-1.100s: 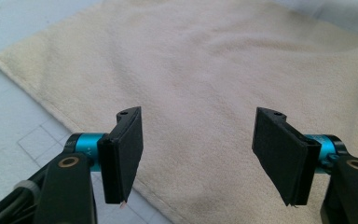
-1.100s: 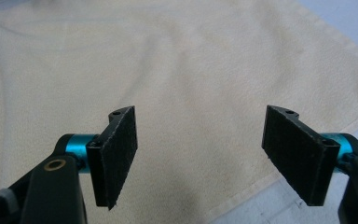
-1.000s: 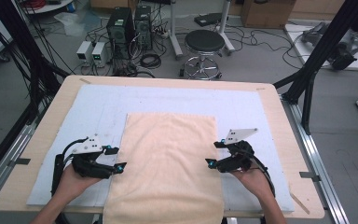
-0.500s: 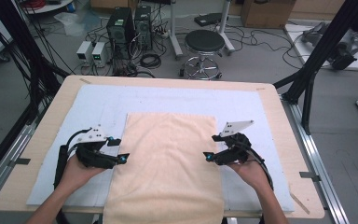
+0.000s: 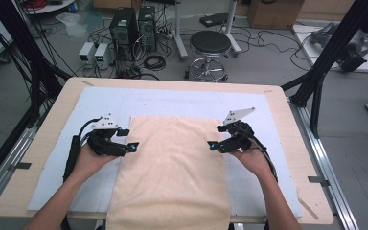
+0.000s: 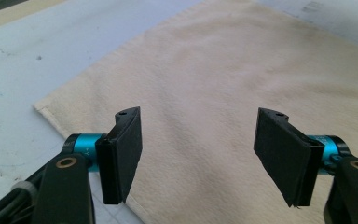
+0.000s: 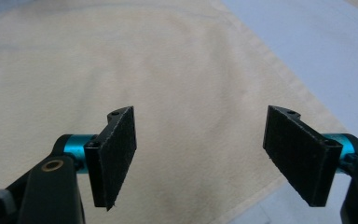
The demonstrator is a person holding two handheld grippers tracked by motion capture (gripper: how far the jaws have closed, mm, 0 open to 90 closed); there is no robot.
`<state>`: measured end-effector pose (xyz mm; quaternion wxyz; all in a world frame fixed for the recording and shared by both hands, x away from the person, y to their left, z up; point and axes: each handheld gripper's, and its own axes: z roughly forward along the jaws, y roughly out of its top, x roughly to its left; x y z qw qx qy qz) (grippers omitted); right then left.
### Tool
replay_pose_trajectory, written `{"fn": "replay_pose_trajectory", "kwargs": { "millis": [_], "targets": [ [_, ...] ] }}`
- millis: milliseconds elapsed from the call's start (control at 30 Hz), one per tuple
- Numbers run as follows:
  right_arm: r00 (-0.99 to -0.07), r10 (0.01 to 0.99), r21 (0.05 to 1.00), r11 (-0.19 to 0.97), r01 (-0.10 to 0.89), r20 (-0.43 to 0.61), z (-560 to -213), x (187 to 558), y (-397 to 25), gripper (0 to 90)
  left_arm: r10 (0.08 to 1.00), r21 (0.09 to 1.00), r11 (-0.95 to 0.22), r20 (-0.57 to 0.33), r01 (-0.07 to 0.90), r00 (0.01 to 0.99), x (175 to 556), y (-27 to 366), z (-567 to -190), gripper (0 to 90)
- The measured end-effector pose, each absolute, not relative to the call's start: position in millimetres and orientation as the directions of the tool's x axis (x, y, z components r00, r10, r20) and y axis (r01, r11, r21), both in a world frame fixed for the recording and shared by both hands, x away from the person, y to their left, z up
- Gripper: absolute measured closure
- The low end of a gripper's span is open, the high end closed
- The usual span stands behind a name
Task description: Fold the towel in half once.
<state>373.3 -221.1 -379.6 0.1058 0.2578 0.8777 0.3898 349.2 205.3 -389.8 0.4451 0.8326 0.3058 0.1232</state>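
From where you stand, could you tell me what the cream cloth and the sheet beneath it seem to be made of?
The cream cloth looks like soft matte terry or cotton: fuzzy nap, stitched hem. The sheet under it looks like smooth pale-blue paper or plastic, faintly scuffed; I can't tell which.

This is a lab or robotics workshop. A wooden table (image 5: 287,124) with a white mat (image 5: 172,103) stands inside a frame of black struts (image 5: 333,50), with metal rails (image 5: 328,165) along its sides. Behind it, on a grey floor (image 5: 268,62), stand two computer towers (image 5: 134,26) and two small power supplies (image 5: 94,52), with cables (image 5: 155,60) lying loose around them. A round black stool (image 5: 210,45) stands near the table's far edge. Cardboard boxes (image 5: 273,12) sit at the back, and more gear lies on a white board (image 5: 350,52) to the right.
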Motion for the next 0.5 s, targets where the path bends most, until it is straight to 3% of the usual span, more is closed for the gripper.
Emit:
{"fn": "replay_pose_trajectory", "kwargs": {
  "millis": [233,500],
  "targets": [
    [-0.833,0.554,0.720,0.574,0.390,0.009,-394,388,-217,27.1,0.664,0.800,-0.395,-0.092,0.452,0.742,374,206,-408,35.6],
    [-0.790,0.613,0.665,0.578,0.472,0.028,-421,411,-222,39.0,0.706,0.750,-0.437,-0.056,0.497,0.706,394,204,-434,44.0]
  ]
}}
